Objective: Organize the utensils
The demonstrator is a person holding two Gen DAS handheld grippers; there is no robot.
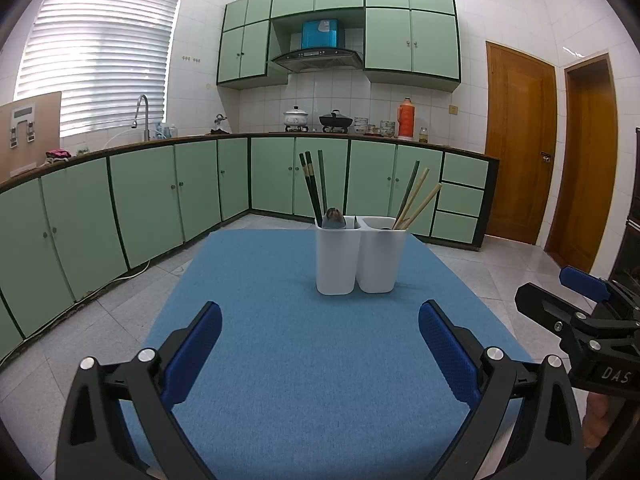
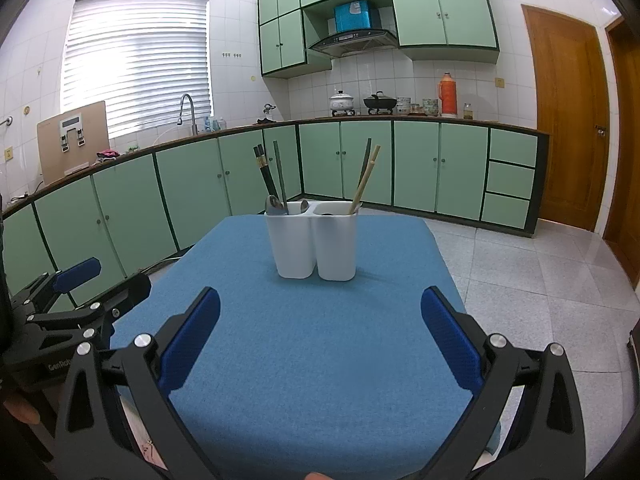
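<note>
A white two-compartment utensil holder (image 1: 356, 258) stands upright at the far middle of the blue table mat (image 1: 304, 360). Its left compartment holds dark chopsticks (image 1: 312, 186) and a spoon (image 1: 334, 216). Its right compartment holds light wooden chopsticks (image 1: 416, 204) and a dark one. My left gripper (image 1: 320, 344) is open and empty, low over the near mat. The holder also shows in the right wrist view (image 2: 312, 242), with dark chopsticks (image 2: 266, 178) left and wooden chopsticks (image 2: 366, 178) right. My right gripper (image 2: 320, 340) is open and empty over the near mat.
The right gripper shows at the right edge of the left wrist view (image 1: 580, 312); the left gripper shows at the left edge of the right wrist view (image 2: 76, 300). Green kitchen cabinets (image 1: 160, 200) and a tiled floor (image 1: 500, 264) surround the table.
</note>
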